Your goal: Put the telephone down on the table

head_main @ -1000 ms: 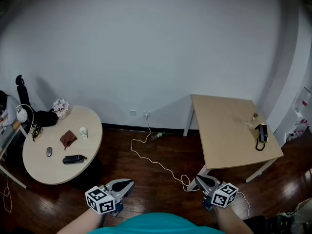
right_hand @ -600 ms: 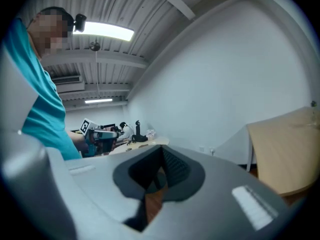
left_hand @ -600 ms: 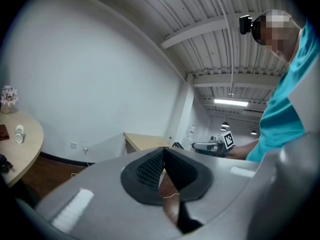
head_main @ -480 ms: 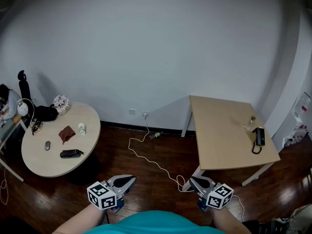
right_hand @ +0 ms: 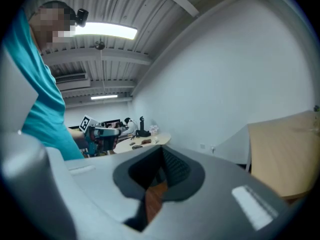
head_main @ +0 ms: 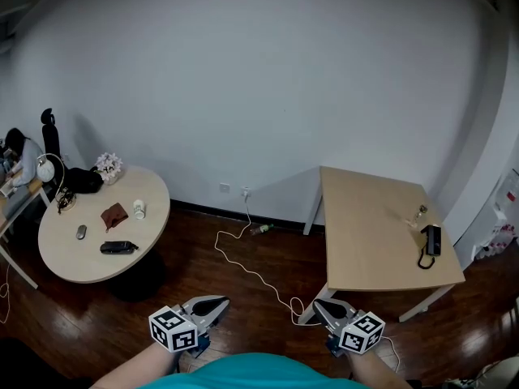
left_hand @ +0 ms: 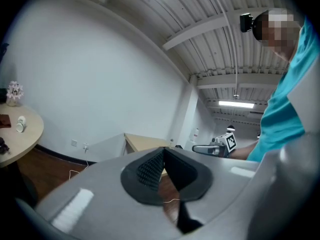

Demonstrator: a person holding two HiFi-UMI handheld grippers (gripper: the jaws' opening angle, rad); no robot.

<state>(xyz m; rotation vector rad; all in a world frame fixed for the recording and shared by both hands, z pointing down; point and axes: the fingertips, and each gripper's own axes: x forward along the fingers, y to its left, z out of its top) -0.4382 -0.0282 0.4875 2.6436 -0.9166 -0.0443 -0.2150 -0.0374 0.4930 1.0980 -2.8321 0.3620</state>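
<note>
The black telephone [head_main: 430, 240] with its coiled cord lies near the right edge of the rectangular wooden table [head_main: 369, 233], far from both grippers. My left gripper [head_main: 212, 305] and right gripper [head_main: 319, 306] are held low over the dark wood floor at the bottom of the head view, both shut with nothing in them. In the left gripper view the jaws [left_hand: 163, 153] meet, and the right gripper [left_hand: 212, 148] shows beyond them. In the right gripper view the jaws [right_hand: 162, 153] are likewise together.
A round table [head_main: 81, 262] at the left carries a brown cloth [head_main: 113, 215], a white cup [head_main: 139, 210], a black case [head_main: 118, 247] and flowers [head_main: 109, 167]. A white cable [head_main: 251, 270] runs over the floor from the wall socket. A small bottle [head_main: 419, 214] stands beside the telephone.
The head view has shifted a little, so both tables sit slightly differently in the picture. Both grippers have drifted a bit toward the middle and stay shut.
</note>
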